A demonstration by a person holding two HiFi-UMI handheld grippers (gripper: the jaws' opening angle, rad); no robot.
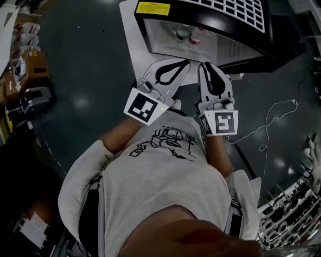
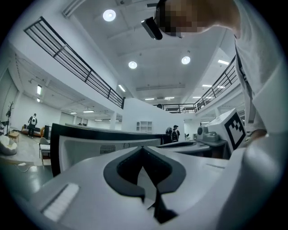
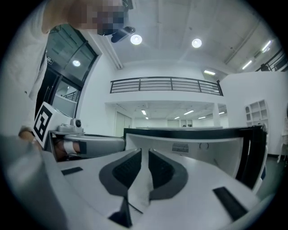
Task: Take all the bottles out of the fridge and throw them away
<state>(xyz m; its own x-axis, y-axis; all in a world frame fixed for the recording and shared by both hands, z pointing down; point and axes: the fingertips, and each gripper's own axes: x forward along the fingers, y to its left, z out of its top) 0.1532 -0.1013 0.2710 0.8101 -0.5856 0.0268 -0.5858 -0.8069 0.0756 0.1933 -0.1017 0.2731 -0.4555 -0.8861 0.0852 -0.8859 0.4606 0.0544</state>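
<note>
Black fridge edge (image 1: 200, 15), left hand-held gripper (image 1: 185, 61), right hand-held gripper (image 1: 205, 65) near.

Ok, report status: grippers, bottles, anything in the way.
Left gripper and right gripper shut, empty, at the fridge opening. Bottles inside. Nothing blocking.

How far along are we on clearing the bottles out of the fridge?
Done: nothing that shows. At least two bottles stand in the fridge. In hand: nothing; the left gripper and right gripper are shut and empty before it. Left: pull out every bottle and bin it.
</note>
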